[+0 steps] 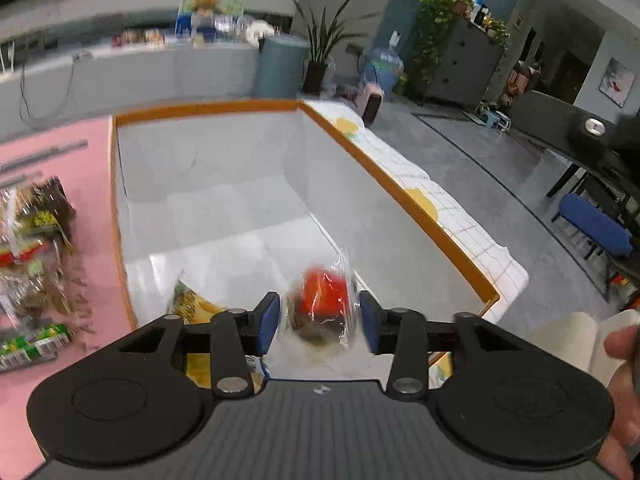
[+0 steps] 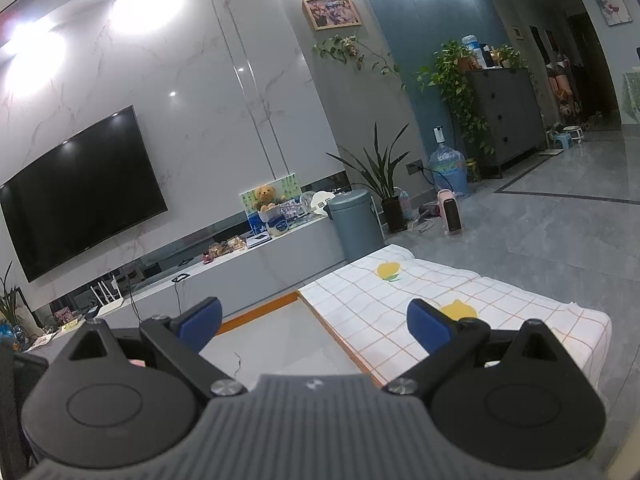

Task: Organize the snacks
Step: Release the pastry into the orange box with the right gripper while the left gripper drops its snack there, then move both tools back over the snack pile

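Jaws of both grippers stand apart: the left gripper (image 1: 320,322) brackets a red-wrapped snack (image 1: 324,306) lying free inside the orange-rimmed bin (image 1: 400,188), beside a yellow packet (image 1: 192,306); the right gripper (image 2: 314,322) hangs empty. Judged partly done: a snack pile (image 1: 34,260) waits on the pink counter (image 1: 60,136). Checked cloth (image 2: 440,292); living room, television (image 2: 80,188).
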Demonstrator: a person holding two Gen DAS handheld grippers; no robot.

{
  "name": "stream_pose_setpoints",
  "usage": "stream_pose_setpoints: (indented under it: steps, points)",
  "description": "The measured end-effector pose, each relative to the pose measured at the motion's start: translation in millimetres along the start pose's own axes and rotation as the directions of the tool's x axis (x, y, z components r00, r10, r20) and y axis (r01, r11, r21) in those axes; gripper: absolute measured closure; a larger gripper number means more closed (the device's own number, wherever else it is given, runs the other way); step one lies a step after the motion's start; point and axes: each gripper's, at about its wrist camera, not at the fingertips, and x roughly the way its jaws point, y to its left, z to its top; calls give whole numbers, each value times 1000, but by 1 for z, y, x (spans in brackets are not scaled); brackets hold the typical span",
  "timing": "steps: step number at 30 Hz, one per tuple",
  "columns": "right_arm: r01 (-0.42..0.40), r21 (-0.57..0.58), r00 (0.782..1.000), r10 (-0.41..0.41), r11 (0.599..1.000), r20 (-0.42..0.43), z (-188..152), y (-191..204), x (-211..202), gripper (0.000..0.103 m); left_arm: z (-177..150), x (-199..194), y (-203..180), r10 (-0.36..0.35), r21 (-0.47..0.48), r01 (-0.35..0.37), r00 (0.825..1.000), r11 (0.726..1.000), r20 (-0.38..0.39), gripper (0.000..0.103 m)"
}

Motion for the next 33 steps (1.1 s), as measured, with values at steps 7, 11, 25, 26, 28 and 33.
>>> stream_pose_setpoints:
  steps: [7, 11, 25, 26, 28, 33]
  points:
    - [1, 0, 1000, -1, 1000, -5, -1, -1, 2, 7, -1, -23, -5, 6, 9, -6, 997, 1000, 81, 15]
    - [-6, -9, 1000, 6, 1000, -3, -2, 1, 3, 7, 2, -38, -3, 19, -12, -18, 995, 1000, 93, 15]
    - [-173, -79, 984, 175, 982, 20, -14, 37, -7, 6, -10, -125, 42, 210, -113, -190, 953, 975, 220, 13]
    - [-196, -91, 980, 198, 976, 23, -16, 43, -9, 6, -12, -129, 49, 231, -129, -207, 949, 970, 216, 13]
    - [-242, -113, 969, 246, 964, 23, -21, 56, -11, 6, -19, -140, 65, 270, -164, -238, 940, 957, 208, 13]
    - [-392, -150, 919, 395, 908, -7, -38, 88, -16, 6, -37, -157, 101, 345, -243, -300, 923, 922, 170, 13]
